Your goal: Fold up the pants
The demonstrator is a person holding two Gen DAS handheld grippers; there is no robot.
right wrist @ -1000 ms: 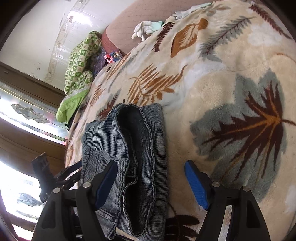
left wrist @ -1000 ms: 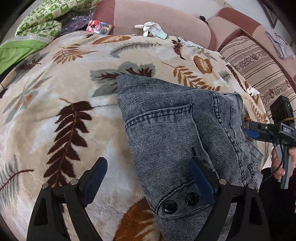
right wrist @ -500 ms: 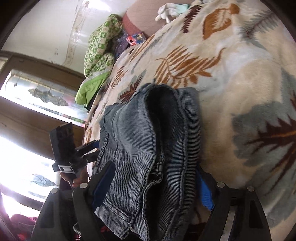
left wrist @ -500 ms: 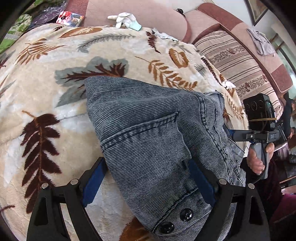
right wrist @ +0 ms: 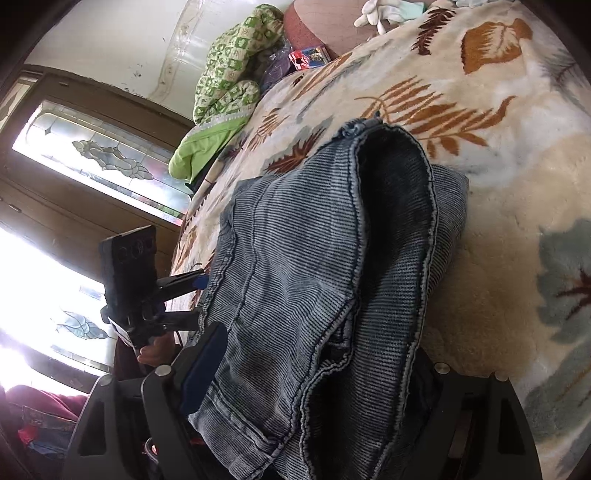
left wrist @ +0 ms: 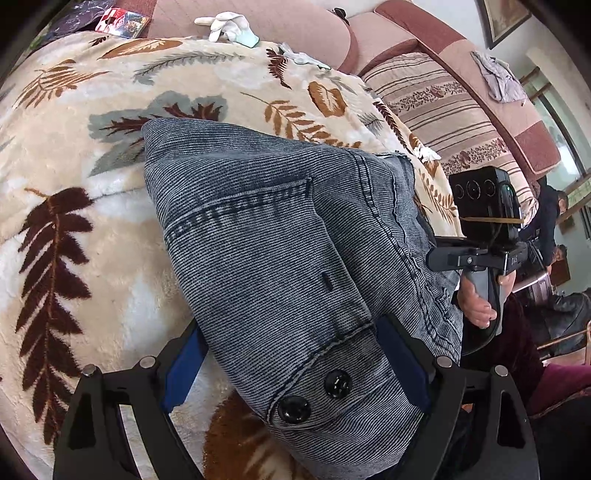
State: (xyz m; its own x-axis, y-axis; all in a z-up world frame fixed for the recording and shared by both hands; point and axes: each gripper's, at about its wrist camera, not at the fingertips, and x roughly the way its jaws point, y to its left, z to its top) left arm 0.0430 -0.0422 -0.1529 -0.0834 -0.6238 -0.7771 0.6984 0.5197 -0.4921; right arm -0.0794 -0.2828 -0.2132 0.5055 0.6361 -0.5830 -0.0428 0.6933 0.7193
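Note:
The folded grey-blue denim pants (left wrist: 280,243) lie on a leaf-patterned blanket (left wrist: 74,206). In the left wrist view my left gripper (left wrist: 295,365) is open, with the waistband end and its two black buttons (left wrist: 314,395) lying between its blue-padded fingers. In the right wrist view the pants (right wrist: 314,280) fill the space between the fingers of my right gripper (right wrist: 314,373); its right pad is hidden under the cloth, and the fingers stand wide apart. The right gripper also shows in the left wrist view (left wrist: 476,254), and the left gripper in the right wrist view (right wrist: 173,299).
A pink sofa back (left wrist: 295,26) with a white glove (left wrist: 225,26) runs behind the blanket. A striped cushion (left wrist: 436,96) lies to the right. A green patterned cloth (right wrist: 229,62) and a small colourful packet (right wrist: 308,55) sit at the blanket's far end.
Both grippers have moved forward over the pants, so the cloth now lies between the fingers of each. The pants themselves stay in place on the blanket.

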